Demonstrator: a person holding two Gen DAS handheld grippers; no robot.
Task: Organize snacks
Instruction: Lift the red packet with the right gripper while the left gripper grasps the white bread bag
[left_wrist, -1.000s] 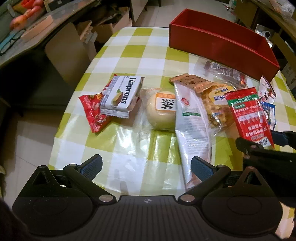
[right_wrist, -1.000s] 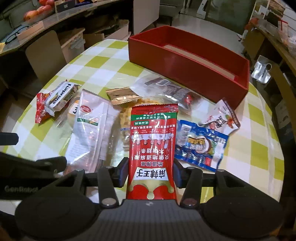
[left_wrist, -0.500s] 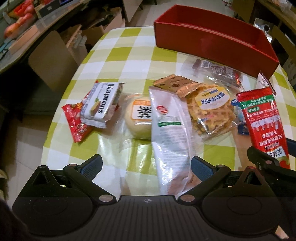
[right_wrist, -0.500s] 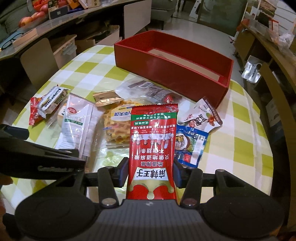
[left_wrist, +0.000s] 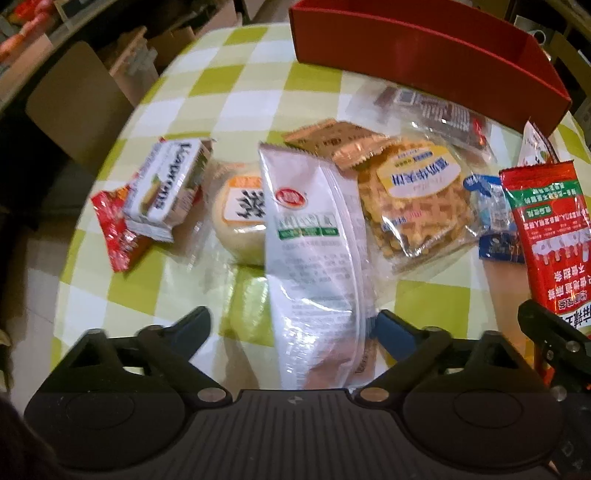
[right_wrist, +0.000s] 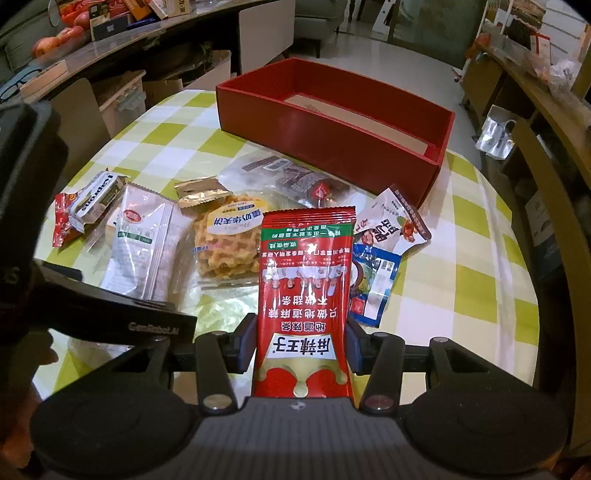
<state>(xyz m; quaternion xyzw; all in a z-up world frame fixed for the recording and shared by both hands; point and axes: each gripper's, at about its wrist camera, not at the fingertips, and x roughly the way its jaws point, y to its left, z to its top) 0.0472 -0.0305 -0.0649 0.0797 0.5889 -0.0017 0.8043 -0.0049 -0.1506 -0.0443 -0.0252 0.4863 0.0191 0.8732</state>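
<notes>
Crowding the red box (right_wrist: 332, 136) — waffle pack (right_wrist: 229, 243), dark packet (right_wrist: 291, 177).

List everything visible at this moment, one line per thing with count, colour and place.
red box: 1, red, far end of table, looks empty.
red spicy-strip packet: 1, red and green, clamped in right hand-held gripper.
white long packet: 1, white, on table, lying between the left jaws.
waffle pack: 1, clear with yellow waffle, centre.
round bun: 1, pale, left of white packet.
Kaprons pack: 1, white, left, on small red packet.
brown sachet: 1, behind waffle.
blue packet: 1, right.
tablecloth: 1, green-white check.
left hand-held gripper: jaws just closing, not yet pressing.
right hand-held gripper: shut.
</notes>
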